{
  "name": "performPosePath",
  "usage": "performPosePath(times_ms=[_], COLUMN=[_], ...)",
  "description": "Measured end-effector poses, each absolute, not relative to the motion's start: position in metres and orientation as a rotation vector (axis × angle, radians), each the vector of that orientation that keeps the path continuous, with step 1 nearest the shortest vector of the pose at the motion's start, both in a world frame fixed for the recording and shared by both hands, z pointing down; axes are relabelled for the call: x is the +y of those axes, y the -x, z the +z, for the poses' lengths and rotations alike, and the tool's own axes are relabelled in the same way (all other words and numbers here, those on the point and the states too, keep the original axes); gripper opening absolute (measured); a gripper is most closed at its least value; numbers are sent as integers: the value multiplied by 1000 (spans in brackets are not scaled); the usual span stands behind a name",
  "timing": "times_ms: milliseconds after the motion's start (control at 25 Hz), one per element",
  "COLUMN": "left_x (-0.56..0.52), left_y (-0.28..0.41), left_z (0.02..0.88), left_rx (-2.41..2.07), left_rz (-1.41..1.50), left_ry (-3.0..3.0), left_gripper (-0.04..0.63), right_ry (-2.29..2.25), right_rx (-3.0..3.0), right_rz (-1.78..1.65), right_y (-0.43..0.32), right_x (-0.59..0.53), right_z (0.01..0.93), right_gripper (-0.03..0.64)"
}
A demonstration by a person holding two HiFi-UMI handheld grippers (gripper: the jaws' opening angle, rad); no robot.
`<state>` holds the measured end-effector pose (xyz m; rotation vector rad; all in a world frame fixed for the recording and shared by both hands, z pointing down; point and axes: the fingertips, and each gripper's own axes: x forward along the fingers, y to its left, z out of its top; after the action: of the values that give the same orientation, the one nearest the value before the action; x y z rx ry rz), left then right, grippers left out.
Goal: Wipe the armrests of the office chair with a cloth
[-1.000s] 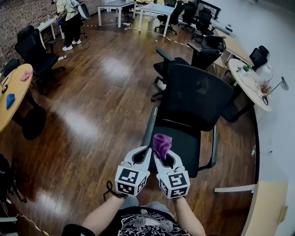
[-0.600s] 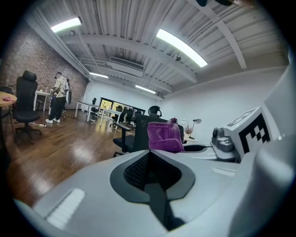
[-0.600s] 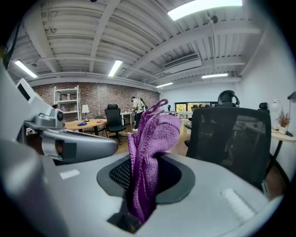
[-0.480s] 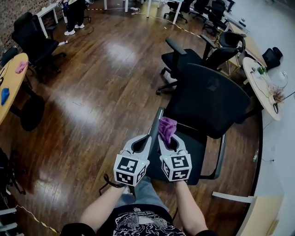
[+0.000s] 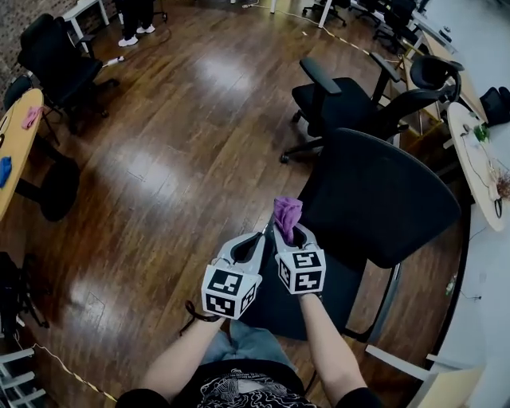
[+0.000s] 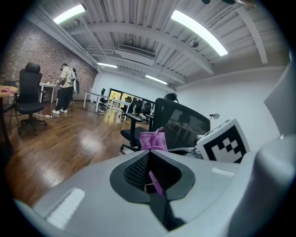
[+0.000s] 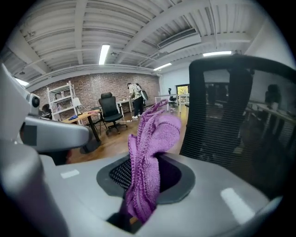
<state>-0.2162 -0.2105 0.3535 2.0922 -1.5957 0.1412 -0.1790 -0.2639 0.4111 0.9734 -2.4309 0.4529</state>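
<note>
Forearms [image 5: 323,351] run up from the near edge to two tongs held side by side, their marker cubes almost touching. The left gripper [image 5: 260,237] has its jaws closed together (its own view shows a thin purple strip in the gap, and I cannot tell what it is). The right gripper [image 5: 285,232] is clamped on a purple cloth [image 5: 287,213], which stands up out of the jaws in a crumpled bunch and flops towards the left gripper.

Both sets of jaws are over the left side of the office chair [image 5: 382,199], with the cloth just beside the left edge of its black mesh backrest. The chair's left armrest [image 5: 265,229] is mostly hidden under the tongs; the right armrest [image 5: 389,296] shows on the right of the seat.

Farther off, a second black chair [image 5: 343,100] stands on the glossy wooden floor [image 5: 175,159]. A round table [image 5: 20,147] at the left edge carries a pink rag [image 5: 32,117]. At the far end, another black chair [image 5: 56,64] and a person's legs [image 5: 135,20] are visible.
</note>
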Motion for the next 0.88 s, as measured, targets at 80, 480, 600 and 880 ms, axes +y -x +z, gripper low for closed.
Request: performPosePath(times_ms=[80,480,600,880], left_x=[-222,-250,-253,-240], left_y=[219,224,222,222], left_z=[364,404,410,422], left_rx=[-1594,-1565,-1553,-1530], left_rz=[155,240,244,283], left_ry=[-2070,-2010,-2005,-2001], left_gripper=[5,5,5,5], right_ry=[-963,-898,-873,-890], right_rx=[-2396,-2219,-2222,-2246], right_rz=[510,630,640,666], right_y=[182,187,189,189], right_x=[-281,-318,-317,-302], right_z=[430,498,503,501], right_gripper=[95,95,95,95])
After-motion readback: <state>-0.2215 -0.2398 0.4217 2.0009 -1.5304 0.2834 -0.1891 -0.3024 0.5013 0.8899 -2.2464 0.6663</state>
